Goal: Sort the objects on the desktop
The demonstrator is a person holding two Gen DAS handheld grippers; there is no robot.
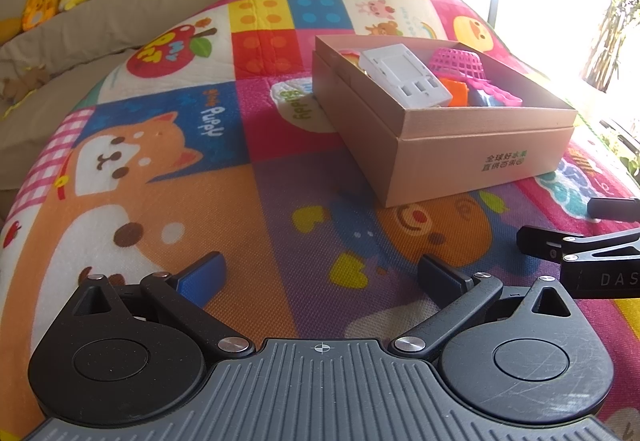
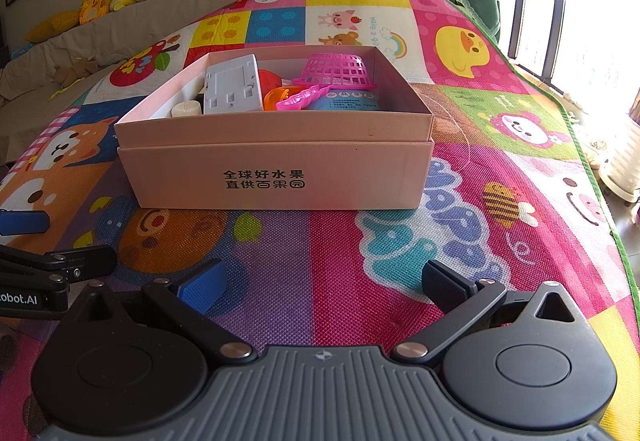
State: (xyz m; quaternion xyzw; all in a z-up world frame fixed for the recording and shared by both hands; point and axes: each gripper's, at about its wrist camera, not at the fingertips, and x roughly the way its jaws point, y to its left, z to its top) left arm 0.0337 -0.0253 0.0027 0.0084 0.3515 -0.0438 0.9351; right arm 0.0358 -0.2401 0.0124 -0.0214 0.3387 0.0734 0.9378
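Both grippers hover low over the colourful play mat (image 2: 460, 169), with nothing between their jaws. The left gripper (image 1: 320, 277) has its jaws spread wide over the purple and orange patches, and the right gripper (image 2: 322, 281) is spread just as wide, facing the cardboard box (image 2: 276, 177) head-on.

The things to be sorted sit inside that box, which stands on the mat ahead of the right gripper and off to the right of the left one. A white power strip (image 2: 232, 85) leans against the left inner wall, a pink mesh basket (image 2: 338, 71) lies tipped on its side toward the back, an orange plastic piece (image 2: 276, 97) and a pink wavy-edged piece (image 2: 304, 99) lie in the middle over a blue packet (image 2: 352, 99), and a small cream candle-like cylinder (image 2: 186, 108) sits near the front left corner. No loose item shows on the mat, so the sorting looks either finished or not yet started; I cannot tell which.

The risks come mostly from the pile itself. The items overlap, so lifting one could drag or spill a neighbour, and the basket's thin mesh may flex or slip. The box is light card on a soft mat, so a jaw catching its rim could shove or tip it. The two grippers are also close together, near enough to collide if both reach in at once.
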